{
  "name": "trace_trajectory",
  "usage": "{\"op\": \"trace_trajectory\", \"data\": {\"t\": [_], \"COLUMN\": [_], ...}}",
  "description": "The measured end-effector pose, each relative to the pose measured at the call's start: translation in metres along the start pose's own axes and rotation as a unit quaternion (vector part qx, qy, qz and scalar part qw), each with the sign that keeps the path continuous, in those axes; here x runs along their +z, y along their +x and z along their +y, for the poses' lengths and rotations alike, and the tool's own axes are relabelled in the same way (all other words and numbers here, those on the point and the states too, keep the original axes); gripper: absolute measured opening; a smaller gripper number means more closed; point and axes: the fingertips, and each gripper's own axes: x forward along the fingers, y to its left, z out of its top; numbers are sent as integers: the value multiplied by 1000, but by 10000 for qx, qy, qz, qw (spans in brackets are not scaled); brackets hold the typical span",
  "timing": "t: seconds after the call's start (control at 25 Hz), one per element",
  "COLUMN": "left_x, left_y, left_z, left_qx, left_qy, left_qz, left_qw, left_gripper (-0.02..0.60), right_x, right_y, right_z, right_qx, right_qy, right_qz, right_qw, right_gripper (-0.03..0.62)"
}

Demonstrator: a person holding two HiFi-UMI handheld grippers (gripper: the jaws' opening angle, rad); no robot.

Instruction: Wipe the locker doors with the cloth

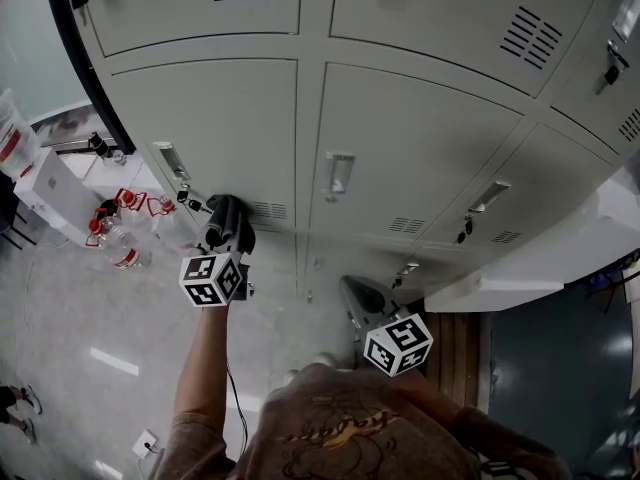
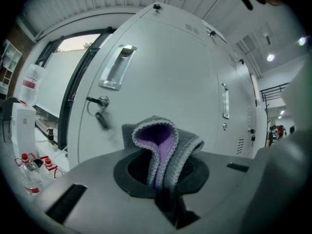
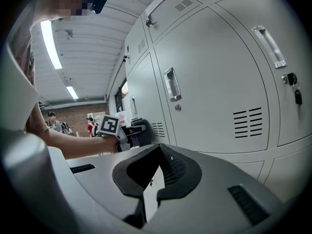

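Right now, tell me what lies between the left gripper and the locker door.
The folded grey-and-purple cloth, clamped in the left gripper, juts toward the locker door; the left gripper view shows it.

Floor (image 1: pixel 70 368): pale, speckled and glossy, with light streaks reflected on it; seen at lower left of the head view.
Floor, right part: a strip of dark brown planks (image 1: pixel 462 353), then a darker glossy area.
Lockers (image 1: pixel 400 148): grey bank standing on the floor, with its lowest doors meeting it.
Water bottles (image 1: pixel 118 251): clear plastic with red caps and labels, clustered on the floor near the left end of the lockers; some lie on their sides.
White box (image 1: pixel 45 190): upright on the floor just beside the bottles.
Small white block (image 1: pixel 146 444): flat on the floor at bottom left; kind cannot be told.
Shoes (image 1: pixel 20 413): a bystander's, at the left edge.
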Motion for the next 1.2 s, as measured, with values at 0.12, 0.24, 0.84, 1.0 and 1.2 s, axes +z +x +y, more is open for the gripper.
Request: {"op": "trace_trajectory", "data": {"t": [0.12, 0.24, 0.84, 1.0, 1.2], "left_x": [1, 0, 1, 12, 18], "left_y": [5, 9, 15, -3, -39], "left_z": [-21, -42, -125, -133, -130], "left_qx": [-198, -437, -1333, -1494, -1493], "left_qy": [-28, -32, 137, 176, 269], "left_qz": [-13, 6, 130, 112, 222], "left_qw": [9998, 9990, 9909, 9886, 9882], "left_gripper": [40, 40, 40, 40, 40], "right_x": [1, 2, 3, 8, 15], "right_y": [-1, -3, -19, -17, -9], "right_z": [-1, -3, -11, -11, -10], "right_qx": [16, 11, -25, 68, 199], "right_qy": [-15, -10, 17, -30, -53], "right_qz": [-12, -38, -119, -161, -255], "right_qw": [10000, 10000, 9999, 9998, 9995], "right_gripper": [-3, -3, -3, -3, -3]}}
